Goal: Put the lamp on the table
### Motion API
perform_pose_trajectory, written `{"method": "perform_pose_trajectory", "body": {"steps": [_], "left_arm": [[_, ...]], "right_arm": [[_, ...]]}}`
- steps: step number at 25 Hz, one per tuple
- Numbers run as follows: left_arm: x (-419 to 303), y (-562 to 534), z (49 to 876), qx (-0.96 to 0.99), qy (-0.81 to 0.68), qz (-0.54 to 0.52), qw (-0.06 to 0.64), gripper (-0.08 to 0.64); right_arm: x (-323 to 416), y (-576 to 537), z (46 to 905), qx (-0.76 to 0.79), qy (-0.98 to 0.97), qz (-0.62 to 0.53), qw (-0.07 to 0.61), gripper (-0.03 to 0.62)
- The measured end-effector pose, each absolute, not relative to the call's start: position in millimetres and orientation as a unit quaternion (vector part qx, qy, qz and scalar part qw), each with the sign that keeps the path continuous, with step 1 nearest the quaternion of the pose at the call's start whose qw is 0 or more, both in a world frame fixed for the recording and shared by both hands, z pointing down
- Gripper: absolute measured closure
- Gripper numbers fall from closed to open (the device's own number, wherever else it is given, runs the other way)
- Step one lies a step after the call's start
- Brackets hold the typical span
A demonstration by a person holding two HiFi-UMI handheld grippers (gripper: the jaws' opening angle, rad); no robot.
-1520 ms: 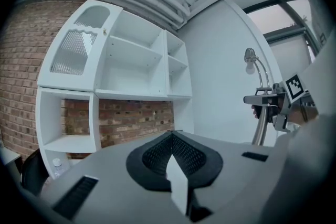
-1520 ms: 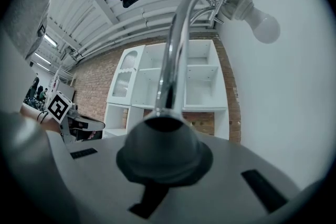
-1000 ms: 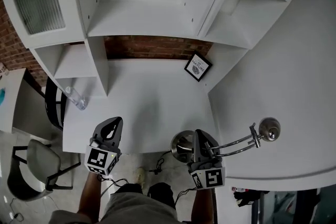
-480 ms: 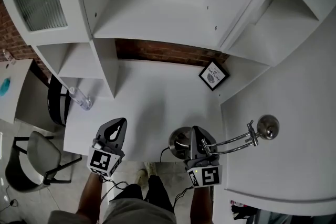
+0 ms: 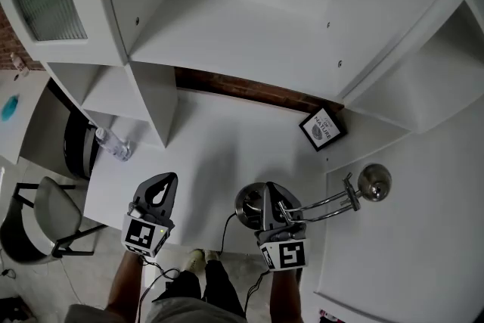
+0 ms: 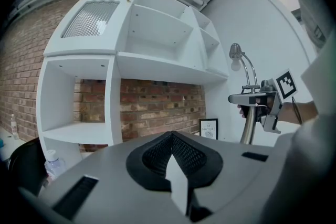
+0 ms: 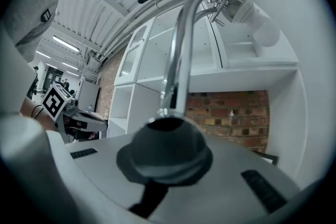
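The chrome lamp has a round base (image 5: 248, 203) over the front edge of the white table (image 5: 219, 151), and its bent arm reaches right to the lamp head (image 5: 373, 182). My right gripper (image 5: 268, 197) is shut on the lamp's stem just above the base. In the right gripper view the stem (image 7: 176, 68) rises from the shut right gripper (image 7: 167, 123) up to the head (image 7: 247, 8). Whether the base rests on the table I cannot tell. My left gripper (image 5: 167, 180) hovers over the table's front left, shut and empty. The left gripper view shows the lamp (image 6: 247, 113) to the right of the left gripper (image 6: 170, 139).
A white shelving unit (image 5: 227, 26) rises over the back of the table, with a brick wall (image 5: 249, 91) behind it. A small framed picture (image 5: 323, 128) leans at the back right. A water bottle (image 5: 113, 144) stands at the left edge. A chair (image 5: 45, 227) is on the floor at left.
The right gripper and the lamp have shifted a little left and further over the table's front edge. The left gripper has stayed shut at the front left. The head view has tilted.
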State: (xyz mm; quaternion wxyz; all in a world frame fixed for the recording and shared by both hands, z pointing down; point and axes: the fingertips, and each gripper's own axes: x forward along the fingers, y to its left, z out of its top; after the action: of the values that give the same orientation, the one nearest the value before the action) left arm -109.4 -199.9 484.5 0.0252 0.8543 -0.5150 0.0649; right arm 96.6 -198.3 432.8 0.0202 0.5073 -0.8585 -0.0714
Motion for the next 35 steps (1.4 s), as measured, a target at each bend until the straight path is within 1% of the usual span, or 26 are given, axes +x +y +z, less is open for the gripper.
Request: {"method": "perform_pose_trajectory", "body": {"steps": [12,15,24,28,32,35], "left_arm": [[-96.8,-252.7,518.4,0.843,-0.532,0.054,0.051,0.56],[-93.8,-261.4,524.0,0.844,-0.529,0.067,0.053,0.558],[-80.6,-274.0,553.1,0.844,-0.525,0.083,0.064,0.559],[-77.8,-279.0,561.6,0.844,-0.525,0.083,0.068,0.56],[-78.4,-285.8,570.1,0.842,-0.528,0.084,0.066,0.56],[-78.6,-287.7,571.9,0.841,-0.53,0.086,0.067,0.558]], "right_arm": [[102.7,-267.1,474.5,0.497,-0.865,-0.066,0.028,0.572],[104.4,-279.0,486.7,0.498,-0.864,-0.065,0.036,0.572],[108.0,-299.6,523.2,0.493,-0.867,-0.056,0.043,0.572],[108.0,-307.3,530.6,0.496,-0.864,-0.07,0.055,0.572],[109.7,-316.4,532.3,0.495,-0.866,-0.057,0.033,0.572],[108.4,-320.6,544.8,0.495,-0.866,-0.049,0.043,0.572]]}}
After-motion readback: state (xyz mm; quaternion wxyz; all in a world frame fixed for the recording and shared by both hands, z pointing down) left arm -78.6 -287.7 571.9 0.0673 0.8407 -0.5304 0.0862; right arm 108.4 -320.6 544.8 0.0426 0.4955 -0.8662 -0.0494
